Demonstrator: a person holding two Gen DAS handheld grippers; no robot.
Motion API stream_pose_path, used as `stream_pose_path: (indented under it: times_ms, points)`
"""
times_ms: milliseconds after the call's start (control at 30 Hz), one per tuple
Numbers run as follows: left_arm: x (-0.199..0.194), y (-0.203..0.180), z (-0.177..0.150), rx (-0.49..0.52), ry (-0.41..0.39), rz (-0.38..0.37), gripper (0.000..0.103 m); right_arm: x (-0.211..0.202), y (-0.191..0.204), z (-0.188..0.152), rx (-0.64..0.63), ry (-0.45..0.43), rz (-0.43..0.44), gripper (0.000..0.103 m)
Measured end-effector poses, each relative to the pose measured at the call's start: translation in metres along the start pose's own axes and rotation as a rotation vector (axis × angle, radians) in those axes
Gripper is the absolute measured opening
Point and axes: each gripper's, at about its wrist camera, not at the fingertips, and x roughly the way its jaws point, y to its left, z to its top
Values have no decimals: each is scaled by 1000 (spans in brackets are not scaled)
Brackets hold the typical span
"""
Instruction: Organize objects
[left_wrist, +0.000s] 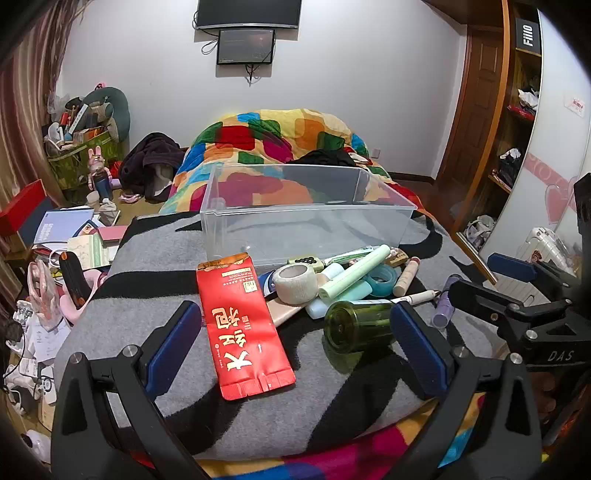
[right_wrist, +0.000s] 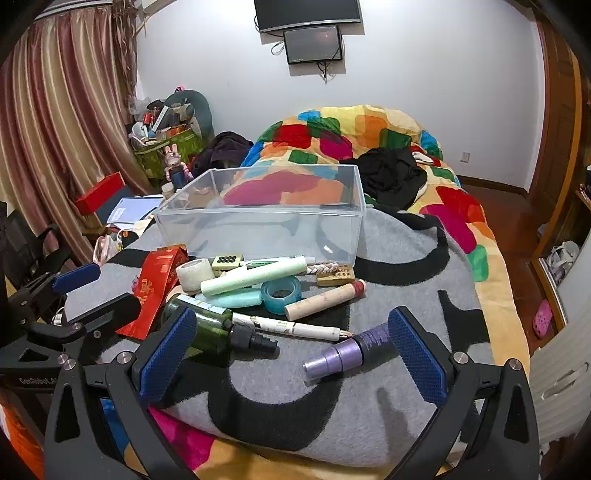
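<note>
An empty clear plastic box (left_wrist: 295, 229) (right_wrist: 258, 229) stands on the grey and black blanket (left_wrist: 155, 251). In front of it lies a heap: a red packet (left_wrist: 242, 325) (right_wrist: 155, 284), a green bottle (left_wrist: 356, 326) (right_wrist: 214, 328) on its side, a white tape roll (left_wrist: 295, 282), a light green tube (right_wrist: 255, 275), a teal tape ring (right_wrist: 281, 293), a white pen (right_wrist: 295, 326) and a purple tube (right_wrist: 343, 354). My left gripper (left_wrist: 295, 310) (right_wrist: 92, 295) hangs open above the packet and bottle. My right gripper (right_wrist: 291, 321) (left_wrist: 491, 280) is open over the bottle's cap and the purple tube. Neither touches anything.
A colourful quilt (left_wrist: 280, 136) and dark clothes (right_wrist: 391, 173) lie behind the box. Books and clutter (left_wrist: 74, 229) crowd the low surface left of the bed. A wooden shelf unit (left_wrist: 517, 122) and a white suitcase (left_wrist: 543, 240) stand to the right.
</note>
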Motion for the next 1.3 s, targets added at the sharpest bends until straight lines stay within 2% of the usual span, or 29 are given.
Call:
stream_pose_path:
  times_ms: [1300]
  points:
    - [-1,2,-4,-34,10,-23,103,3,1,-3,2,14,4,103]
